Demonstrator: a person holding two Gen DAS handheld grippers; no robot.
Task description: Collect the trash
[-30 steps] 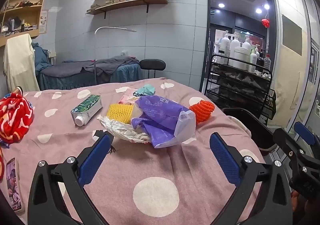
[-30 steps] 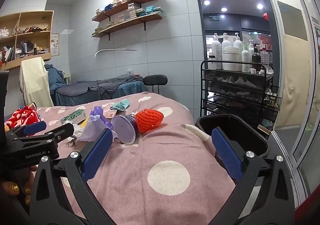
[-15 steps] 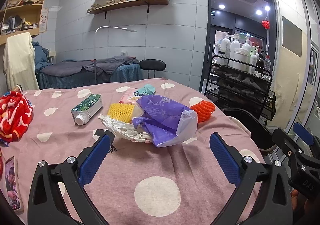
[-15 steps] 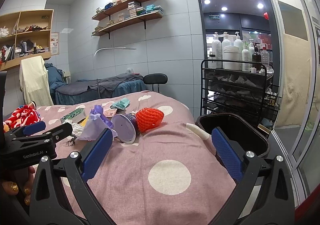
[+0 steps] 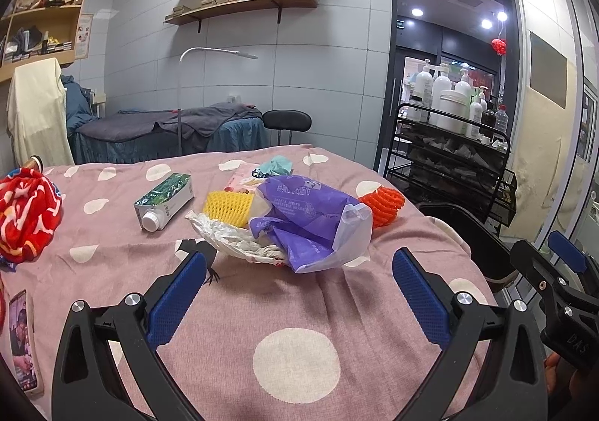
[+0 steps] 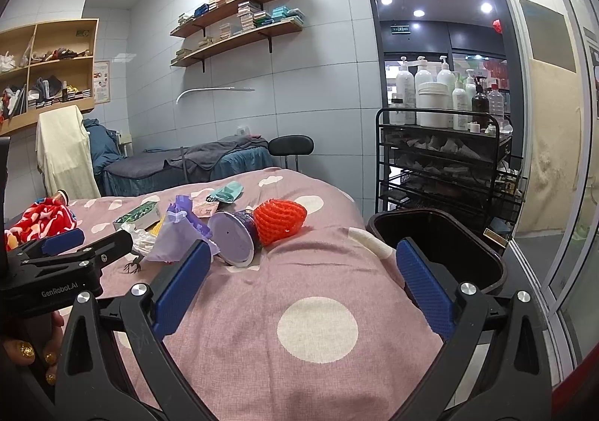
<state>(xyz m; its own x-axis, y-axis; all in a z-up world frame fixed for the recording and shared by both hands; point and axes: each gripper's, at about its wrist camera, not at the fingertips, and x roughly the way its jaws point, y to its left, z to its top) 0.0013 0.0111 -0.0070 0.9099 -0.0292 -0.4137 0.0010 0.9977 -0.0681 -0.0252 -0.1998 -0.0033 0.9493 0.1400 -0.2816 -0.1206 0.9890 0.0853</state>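
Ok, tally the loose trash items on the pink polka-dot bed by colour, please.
Purple: 2, crinkled plastic bag, plastic cup
Orange: 1, foam fruit net
Yellow: 1, foam fruit net
Green: 1, drink carton
Teal: 1, crumpled mask
White: 1, crumpled wrapper
Total: 7

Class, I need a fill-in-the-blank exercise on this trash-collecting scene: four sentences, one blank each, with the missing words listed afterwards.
1. The foam fruit net lying beside the tipped purple cup is ____ in colour.
2. The left tongs and the right tongs both stand ____, holding nothing.
3. The green carton lies on its ____, cap towards the camera.
4. The black bin stands at the bed's ____ edge.

Missing words: orange; open; side; right
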